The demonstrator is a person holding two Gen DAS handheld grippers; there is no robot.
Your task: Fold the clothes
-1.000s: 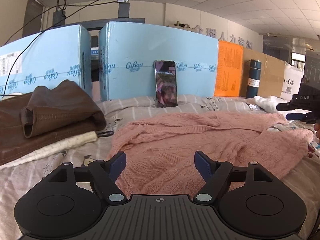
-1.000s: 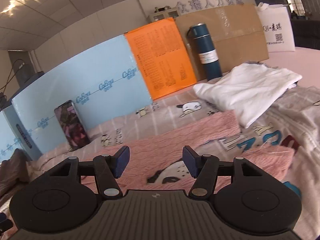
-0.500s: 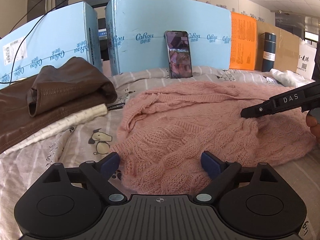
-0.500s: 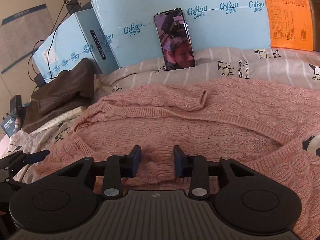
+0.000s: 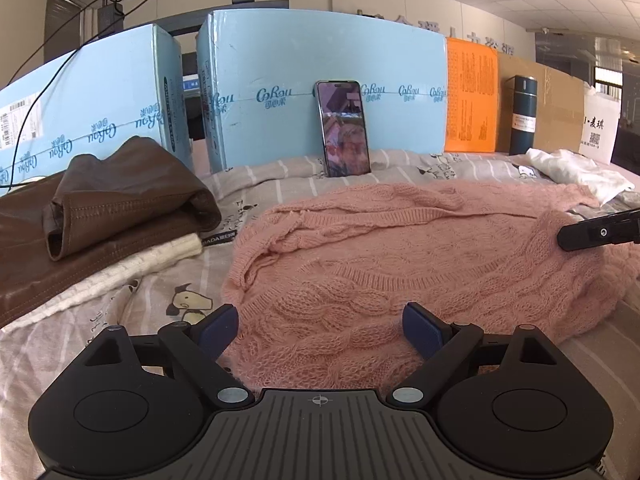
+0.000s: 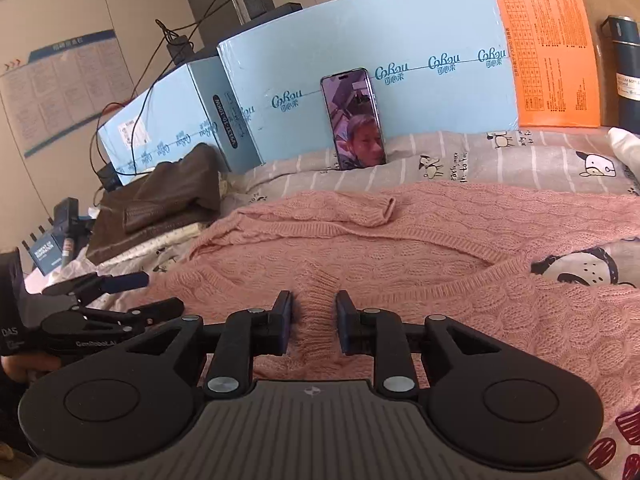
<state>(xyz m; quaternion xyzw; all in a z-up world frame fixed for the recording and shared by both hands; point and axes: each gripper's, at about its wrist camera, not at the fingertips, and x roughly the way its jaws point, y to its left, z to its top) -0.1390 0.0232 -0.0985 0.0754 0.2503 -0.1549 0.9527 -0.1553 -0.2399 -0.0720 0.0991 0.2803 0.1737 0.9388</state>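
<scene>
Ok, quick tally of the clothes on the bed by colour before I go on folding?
Pink: 1, the knit sweater, with a ribbed fold between the right hand-held gripper fingers.
Brown: 1, the leather jacket.
Cream: 1, the knit garment under the jacket.
White: 1, the crumpled white garment.
Total: 4

Ahead of our left gripper [image 5: 318,330] the pink sweater [image 5: 420,256] lies low; the brown jacket [image 5: 100,208] piles up to its left, and blue boxes [image 5: 320,92] wall the far side, perhaps closely.
</scene>
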